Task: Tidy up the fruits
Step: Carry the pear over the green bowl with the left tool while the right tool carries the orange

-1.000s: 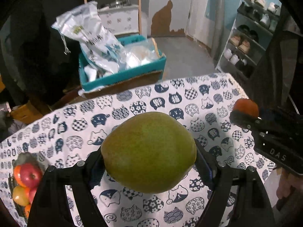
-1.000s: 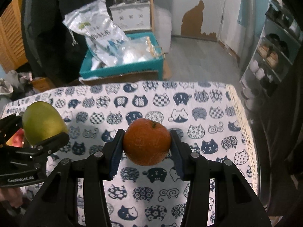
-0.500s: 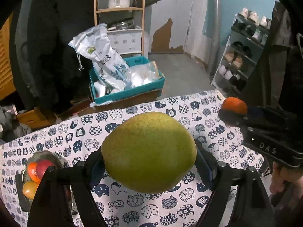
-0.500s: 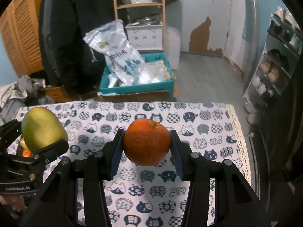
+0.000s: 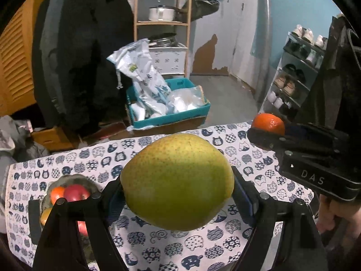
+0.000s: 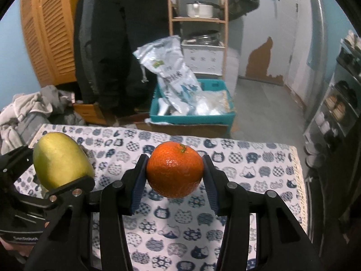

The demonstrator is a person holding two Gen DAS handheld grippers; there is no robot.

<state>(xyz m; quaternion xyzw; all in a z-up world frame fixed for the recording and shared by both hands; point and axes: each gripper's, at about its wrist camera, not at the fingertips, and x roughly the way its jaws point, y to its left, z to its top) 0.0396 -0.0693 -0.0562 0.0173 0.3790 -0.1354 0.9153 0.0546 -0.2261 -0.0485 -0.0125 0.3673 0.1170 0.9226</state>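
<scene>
Two grippers — pear (image 5: pixel 177 187), orange (image 6: pixel 174 171) clamped

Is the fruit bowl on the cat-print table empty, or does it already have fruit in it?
Not empty. The bowl already holds a red fruit and some orange ones; the left claw hides part of it.

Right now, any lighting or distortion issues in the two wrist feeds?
Left wrist: a shadow band darkens the right side of the pear; fisheye bends the wooden shelf and leaves black corners. Right wrist: the orange is sharp and evenly lit, the tablecloth bright, the room behind it dim.
</scene>
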